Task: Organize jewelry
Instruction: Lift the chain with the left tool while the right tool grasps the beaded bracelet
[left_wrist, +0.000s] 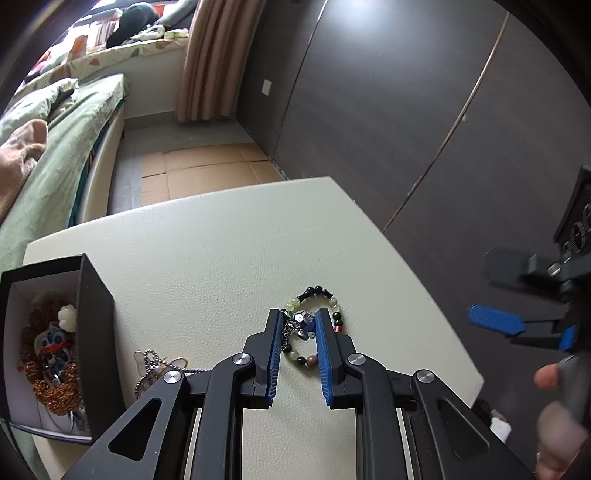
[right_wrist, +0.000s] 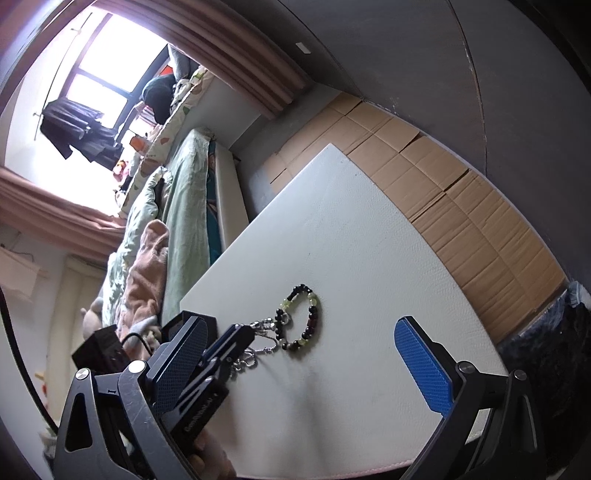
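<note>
A beaded bracelet (left_wrist: 325, 310) of black, green and brown beads lies on the white table (left_wrist: 221, 240); it also shows in the right wrist view (right_wrist: 306, 321). A silver chain with charms (left_wrist: 295, 328) lies across its left side. My left gripper (left_wrist: 297, 317) straddles that chain and the bracelet's left part, jaws partly apart, not visibly closed on them. A second ball chain (left_wrist: 155, 365) lies left of it. My right gripper (right_wrist: 303, 332) is open wide and empty, off the table's right edge; in the left wrist view it shows too (left_wrist: 495, 321).
A black open box (left_wrist: 92, 332) with several beaded pieces inside stands at the table's left. A bed (left_wrist: 55, 166) lies beyond the table. Cardboard covers the floor (left_wrist: 207, 162). Dark wardrobe doors (left_wrist: 406, 110) run along the right.
</note>
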